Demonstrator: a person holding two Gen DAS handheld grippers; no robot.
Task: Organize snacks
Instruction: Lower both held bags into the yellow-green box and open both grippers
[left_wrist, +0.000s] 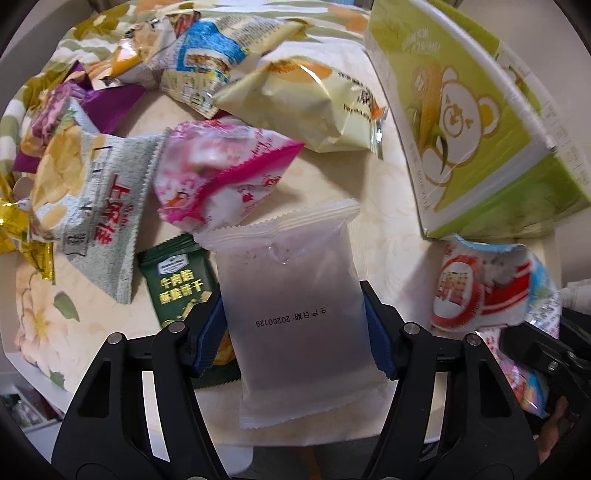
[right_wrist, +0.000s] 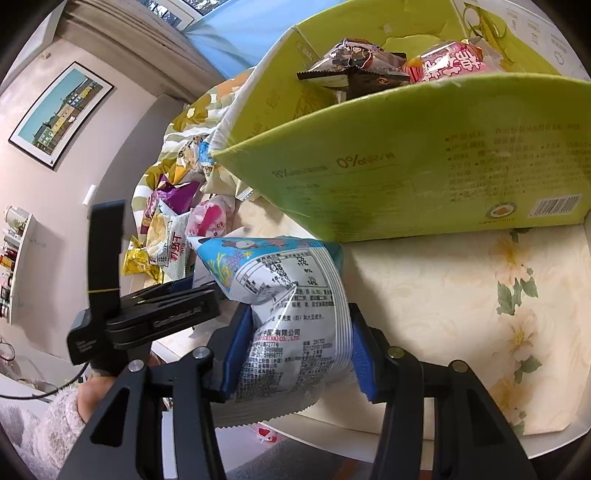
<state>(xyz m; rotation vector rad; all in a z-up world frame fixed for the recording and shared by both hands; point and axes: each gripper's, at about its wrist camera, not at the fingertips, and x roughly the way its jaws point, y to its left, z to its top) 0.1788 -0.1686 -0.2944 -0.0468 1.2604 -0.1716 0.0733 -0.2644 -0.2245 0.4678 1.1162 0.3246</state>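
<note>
Between my left jaws sits a frosted packet (left_wrist: 295, 295); ahead and left of them lies a heap of snack packets (left_wrist: 177, 122), ahead and right the carton (left_wrist: 480, 122). Between my right jaws sits a printed bag (right_wrist: 291, 314), with the carton (right_wrist: 424, 155) beyond holding two packets (right_wrist: 391, 62).

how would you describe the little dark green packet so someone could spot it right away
Start at the big green box, then cross the floral tablecloth to the snack pile. The dark green packet lies flat beside the frosted packet in the left gripper; it alone is dark green with gold lettering.
</note>
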